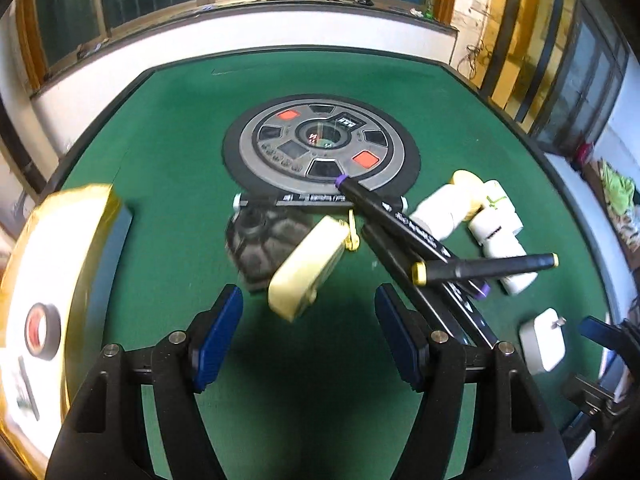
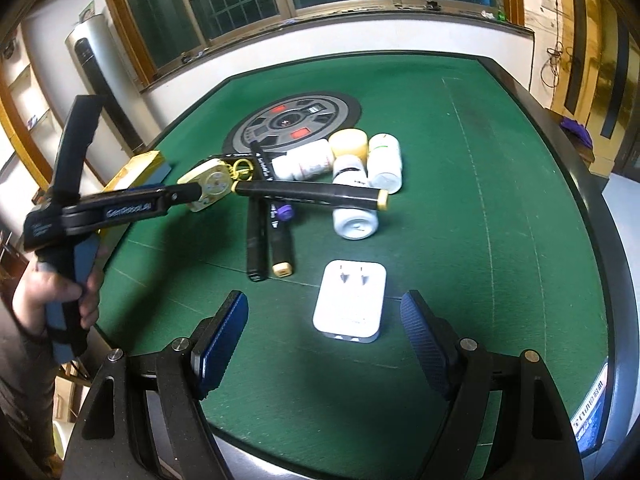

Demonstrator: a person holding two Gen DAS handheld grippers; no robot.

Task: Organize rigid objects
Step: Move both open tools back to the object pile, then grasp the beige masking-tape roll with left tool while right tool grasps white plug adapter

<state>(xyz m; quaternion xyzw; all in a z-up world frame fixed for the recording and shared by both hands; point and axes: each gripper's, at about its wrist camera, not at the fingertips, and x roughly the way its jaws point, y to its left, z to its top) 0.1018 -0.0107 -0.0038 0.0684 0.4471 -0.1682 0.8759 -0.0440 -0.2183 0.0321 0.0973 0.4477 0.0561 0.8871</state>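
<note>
Your left gripper (image 1: pixel 308 336) stands with its jaws apart and nothing between the pads; your right gripper (image 2: pixel 324 336) is likewise apart and empty.

Risks, working outward from the fingers:
- The cream compact case (image 1: pixel 308 270) lies just ahead of the left fingers, tilted and propped on a dark ridged object (image 1: pixel 260 240); in my judgement a closing pad meeting its raised edge could tip or skid it rather than seat it.
- The black markers (image 1: pixel 404 232) lie crossed just beyond the left gripper's right finger, one yellow-capped marker (image 1: pixel 484 268) resting across the others; brushing the stack would likely roll or scatter it.
- The white bottles (image 2: pixel 352 184) lie touching one another behind the markers; on their sides they may roll if nudged.
- The white plug adapter (image 2: pixel 350 300) lies flat with prongs up, just ahead of the right fingers and between their lines; its low, smooth body may slip if pinched near the top edge.

Position of the goods: all sit on the green table (image 2: pixel 500 200) near its round centre panel (image 1: pixel 320 140); the yellow-edged box (image 1: pixel 60 260), holding a tape roll (image 1: pixel 42 330), stands at the left, beside the left gripper, well apart from the adapter.
</note>
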